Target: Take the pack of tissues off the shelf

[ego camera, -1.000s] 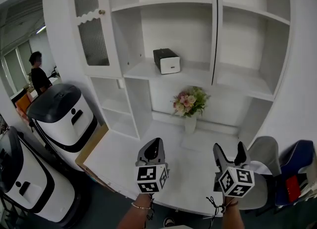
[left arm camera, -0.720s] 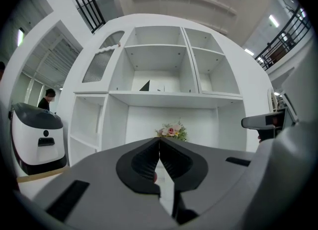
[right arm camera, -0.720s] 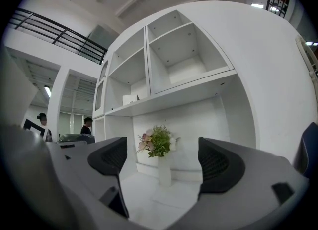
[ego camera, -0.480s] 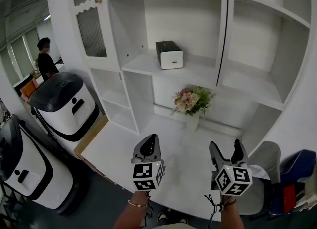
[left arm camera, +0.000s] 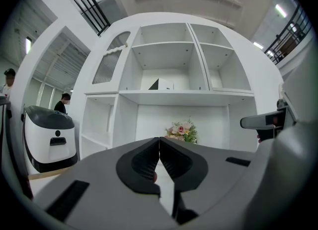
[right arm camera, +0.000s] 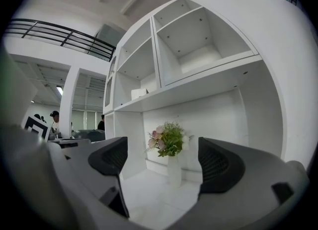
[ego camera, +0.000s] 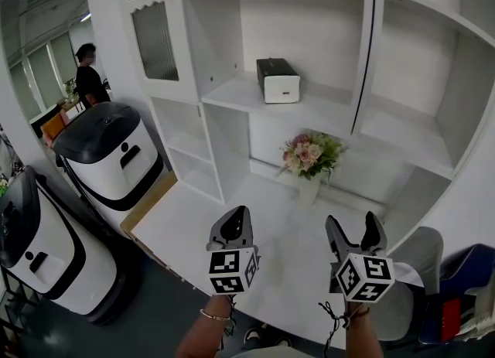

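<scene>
Tissue pack sits on the middle shelf, well above and beyond both claws, short end facing out. Right claw is spread and empty. Left claw is pressed together and slightly nearer.

A white shelf runs across the wall unit at mid height. The pack of tissues, dark on top with a white end, sits alone on it, well back from the front edge. Below is a white desk. A white vase of flowers stands on it near the back wall.
</scene>
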A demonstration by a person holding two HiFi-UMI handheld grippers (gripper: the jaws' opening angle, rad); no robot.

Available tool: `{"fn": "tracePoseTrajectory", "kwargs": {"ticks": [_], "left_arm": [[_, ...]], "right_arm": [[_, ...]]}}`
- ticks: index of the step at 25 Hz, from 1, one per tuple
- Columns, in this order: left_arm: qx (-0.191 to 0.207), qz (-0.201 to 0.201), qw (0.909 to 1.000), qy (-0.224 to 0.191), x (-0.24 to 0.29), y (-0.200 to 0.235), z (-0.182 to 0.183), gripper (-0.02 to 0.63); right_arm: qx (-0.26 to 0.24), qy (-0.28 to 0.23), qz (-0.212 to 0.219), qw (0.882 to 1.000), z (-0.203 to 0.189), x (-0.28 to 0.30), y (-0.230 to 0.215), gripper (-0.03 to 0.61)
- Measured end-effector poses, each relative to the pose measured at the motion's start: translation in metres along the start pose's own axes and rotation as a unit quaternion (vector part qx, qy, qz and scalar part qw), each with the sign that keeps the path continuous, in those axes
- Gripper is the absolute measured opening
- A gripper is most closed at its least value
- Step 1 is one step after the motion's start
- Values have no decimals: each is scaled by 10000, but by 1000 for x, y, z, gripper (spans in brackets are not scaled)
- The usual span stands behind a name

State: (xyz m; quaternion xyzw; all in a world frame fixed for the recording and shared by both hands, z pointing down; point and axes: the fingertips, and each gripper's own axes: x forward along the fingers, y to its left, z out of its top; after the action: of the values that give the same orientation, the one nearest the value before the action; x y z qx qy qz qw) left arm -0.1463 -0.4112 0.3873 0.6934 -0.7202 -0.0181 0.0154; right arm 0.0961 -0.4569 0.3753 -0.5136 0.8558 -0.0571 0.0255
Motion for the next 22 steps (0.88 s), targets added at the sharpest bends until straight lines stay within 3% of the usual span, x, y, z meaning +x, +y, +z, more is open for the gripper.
{"fn": "tracePoseTrajectory", "kwargs": {"ticks": [14,22], "left_arm": [[-15,473,9986,-218,-6,57,29,18],[189,646,9969,-412,-5,81,55,18]], "right_arm": [[-347,-373,616,9968,54,36,57,430],[-674,-564,956,9915,97,60,93,439]]}}
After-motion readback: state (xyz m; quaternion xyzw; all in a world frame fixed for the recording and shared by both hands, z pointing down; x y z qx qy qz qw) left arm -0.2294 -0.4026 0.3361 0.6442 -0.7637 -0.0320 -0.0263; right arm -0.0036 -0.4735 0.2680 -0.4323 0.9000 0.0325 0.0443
